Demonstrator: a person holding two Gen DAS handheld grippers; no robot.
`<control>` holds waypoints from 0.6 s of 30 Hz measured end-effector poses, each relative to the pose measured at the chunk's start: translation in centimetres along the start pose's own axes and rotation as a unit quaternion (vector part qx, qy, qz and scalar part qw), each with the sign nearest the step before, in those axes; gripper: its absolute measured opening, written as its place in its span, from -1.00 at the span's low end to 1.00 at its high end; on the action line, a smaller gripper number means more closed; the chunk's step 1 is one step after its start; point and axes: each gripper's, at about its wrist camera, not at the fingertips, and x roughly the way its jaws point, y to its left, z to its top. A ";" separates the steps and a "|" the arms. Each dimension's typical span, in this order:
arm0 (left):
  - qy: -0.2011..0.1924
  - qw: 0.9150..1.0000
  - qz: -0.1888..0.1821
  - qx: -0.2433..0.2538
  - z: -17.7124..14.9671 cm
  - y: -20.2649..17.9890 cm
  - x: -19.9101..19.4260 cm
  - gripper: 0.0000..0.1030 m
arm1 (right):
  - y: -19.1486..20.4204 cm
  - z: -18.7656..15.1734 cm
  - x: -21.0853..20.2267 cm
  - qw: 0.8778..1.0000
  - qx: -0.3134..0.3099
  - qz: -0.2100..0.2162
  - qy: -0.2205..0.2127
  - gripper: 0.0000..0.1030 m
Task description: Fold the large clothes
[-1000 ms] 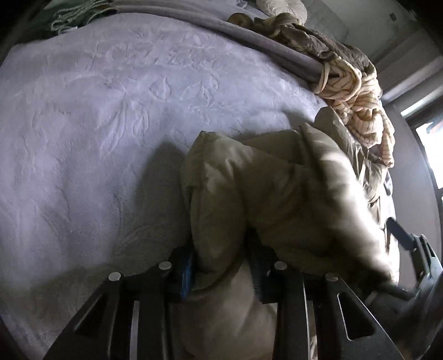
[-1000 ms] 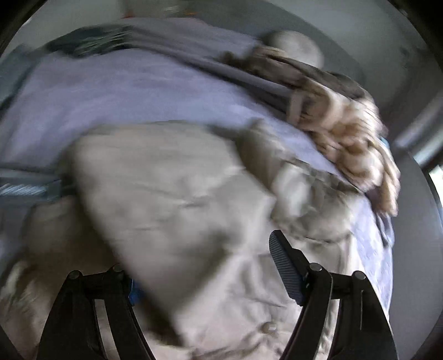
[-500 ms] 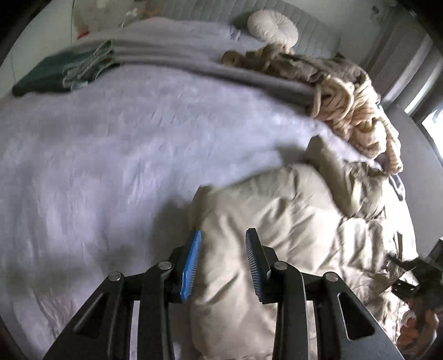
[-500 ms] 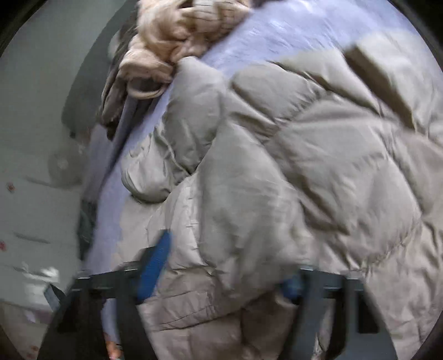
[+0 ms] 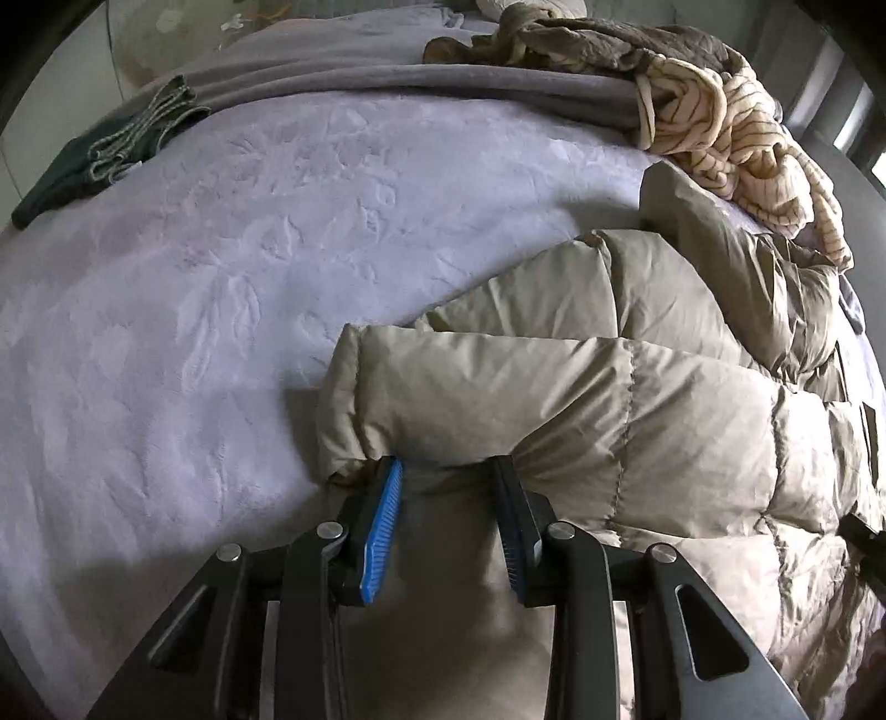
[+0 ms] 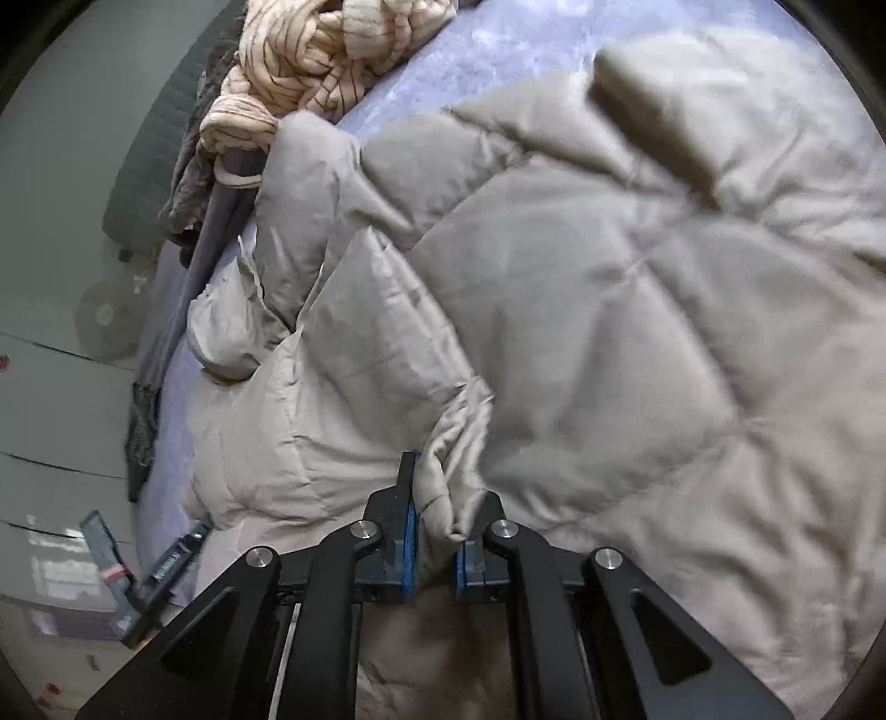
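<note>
A beige quilted puffer jacket point(image 5: 637, 399) lies bunched on a lavender bed cover point(image 5: 194, 310). In the left wrist view my left gripper point(image 5: 448, 476) is open, its blue-padded fingers point(image 5: 382, 526) straddling the jacket's near left edge without pinching it. In the right wrist view the same jacket point(image 6: 609, 277) fills most of the frame. My right gripper point(image 6: 434, 531) is shut on a gathered fold of the jacket's fabric point(image 6: 454, 454).
A striped cream garment point(image 5: 736, 127) and brown clothes point(image 5: 609, 39) are piled at the bed's far right. A dark green folded cloth point(image 5: 105, 149) lies far left. A grey blanket roll point(image 5: 415, 83) crosses the back. The bed edge and floor point(image 6: 66, 387) lie left.
My left gripper let go of the jacket and opened, now resting at its edge. My right gripper swung round and closed on a fold of the jacket.
</note>
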 end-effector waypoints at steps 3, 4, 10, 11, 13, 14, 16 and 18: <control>-0.007 1.000 0.014 -0.004 -0.1 -0.5 -1.4 -0.30 | 0.0 -0.1 -2.3 0.997 -0.040 -0.059 -0.023 -0.81; -0.011 1.000 0.017 -0.001 -0.1 -0.7 -2.1 -0.30 | -0.1 -0.1 -3.1 0.994 -0.058 -0.091 -0.031 -0.81; -0.017 0.999 0.009 0.034 -1.8 -3.7 -5.6 -0.30 | -2.0 -0.1 -6.1 0.993 -0.052 -0.096 -0.034 -0.73; -0.015 0.999 0.004 0.041 -2.3 -4.7 -6.1 -0.30 | -2.5 -0.3 -6.4 0.994 -0.046 -0.090 -0.033 -0.73; -0.011 0.999 -0.006 0.049 -3.3 -6.2 -6.6 -0.30 | -3.2 -0.7 -7.1 0.996 -0.035 -0.079 -0.029 -0.73; -0.006 0.999 -0.012 0.053 -4.0 -7.1 -6.8 -0.30 | -3.4 -0.8 -7.2 0.996 -0.031 -0.075 -0.027 -0.73; 0.004 0.998 -0.020 0.057 -5.1 -8.7 -7.0 -0.30 | -4.2 -1.1 -7.7 0.998 -0.019 -0.063 -0.020 -0.73; 0.015 0.997 -0.029 0.064 -6.3 -10.9 -7.1 -0.30 | -4.7 -1.4 -8.0 0.998 -0.013 -0.055 -0.014 -0.73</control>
